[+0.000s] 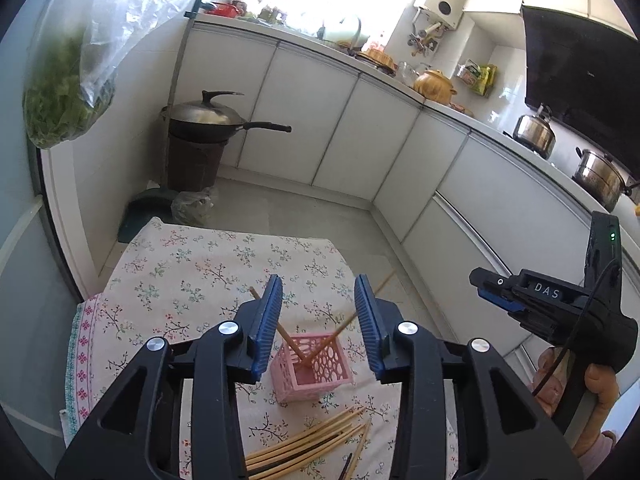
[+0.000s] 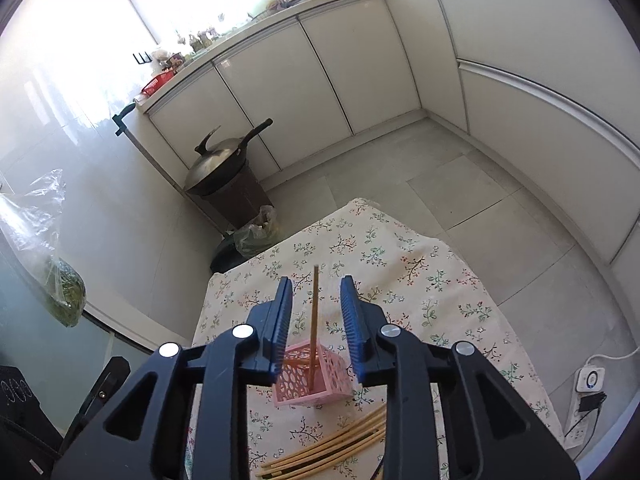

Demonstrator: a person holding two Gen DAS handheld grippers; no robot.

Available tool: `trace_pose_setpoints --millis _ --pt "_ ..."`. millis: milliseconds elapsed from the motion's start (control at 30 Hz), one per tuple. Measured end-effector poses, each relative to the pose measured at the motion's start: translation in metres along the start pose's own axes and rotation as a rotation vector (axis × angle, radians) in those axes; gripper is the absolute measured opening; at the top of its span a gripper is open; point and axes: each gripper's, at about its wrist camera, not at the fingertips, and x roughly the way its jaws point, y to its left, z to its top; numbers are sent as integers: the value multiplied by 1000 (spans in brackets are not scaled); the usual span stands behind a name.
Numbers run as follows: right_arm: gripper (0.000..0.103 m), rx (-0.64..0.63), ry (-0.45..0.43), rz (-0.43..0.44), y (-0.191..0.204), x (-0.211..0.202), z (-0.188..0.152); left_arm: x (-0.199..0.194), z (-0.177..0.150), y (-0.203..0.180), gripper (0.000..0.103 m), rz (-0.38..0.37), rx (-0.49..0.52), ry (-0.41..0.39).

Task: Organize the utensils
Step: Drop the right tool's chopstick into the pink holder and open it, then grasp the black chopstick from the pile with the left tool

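- Now, from my left wrist camera, my left gripper [image 1: 318, 300] sits in the lower middle of the frame with its blue pads spread apart and nothing between them.
- Below the pads stands the pink basket [image 1: 311, 366] on the floral tablecloth [image 1: 192, 272]; two chopsticks [image 1: 344, 326] lean crossed inside it, their tops pointing to upper left and upper right.
- At the bottom centre a loose pile of chopsticks [image 1: 308, 440] lies flat on the cloth, just below the basket.
- At the right edge my right gripper [image 1: 486, 286] shows side-on in my hand; I cannot tell from this side how its pads stand.
- A lidded wok [image 1: 208, 118] sits on a dark bin at centre left.
- From my right wrist camera, my right gripper [image 2: 316, 312] is spread wide and holds nothing.
- Between its pads an upright chopstick [image 2: 315, 320] rises from the pink basket [image 2: 312, 378], free of both pads.
- The loose pile [image 2: 336, 444] lies at the bottom centre, partly hidden by my gripper's frame.
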Motion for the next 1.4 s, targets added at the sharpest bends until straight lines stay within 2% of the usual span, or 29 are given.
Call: trace_pose_setpoints --millis 100,167,267,367,467,567,667,833,933,1000,1033,1100,1200,1400 --pt "46 -4 -32 -27 -14 -19 -17 5 -10 -16 47 -10 78 50" --pt "68 6 -54 -71 -29 -31 -35 12 -20 -27 52 -21 131 103" --pt "81 25 -57 -130 -57 -44 -62 27 -40 -38 62 -47 186 228" --pt "90 32 -33 -204 -86 -50 -86 47 -59 -44 63 -52 213 365" --pt "90 6 54 -242 -104 -44 -97 69 -85 -46 63 -54 213 530" --pt "90 34 89 -247 -122 -42 -103 85 -110 -47 65 -28 225 645" --pt "90 56 135 -248 -135 -40 -109 97 -132 -48 76 -17 220 732" --pt "90 100 190 -243 -149 -40 -115 115 -168 -50 77 33 231 826" --pt "90 127 218 -213 -154 -40 -117 128 -185 -50 72 57 228 865" --pt "90 128 227 -207 -155 -40 -118 134 -191 -52 58 67 233 879" --pt "90 124 229 -208 -155 -40 -118 137 -193 -53 55 76 235 885" --pt "90 115 235 -208 -154 -40 -119 144 -196 -51 40 91 233 892" --pt "90 105 247 -203 -153 -39 -119 152 -199 -50 33 96 224 902" --pt "90 99 262 -192 -152 -37 -120 163 -207 -53 26 105 248 920"
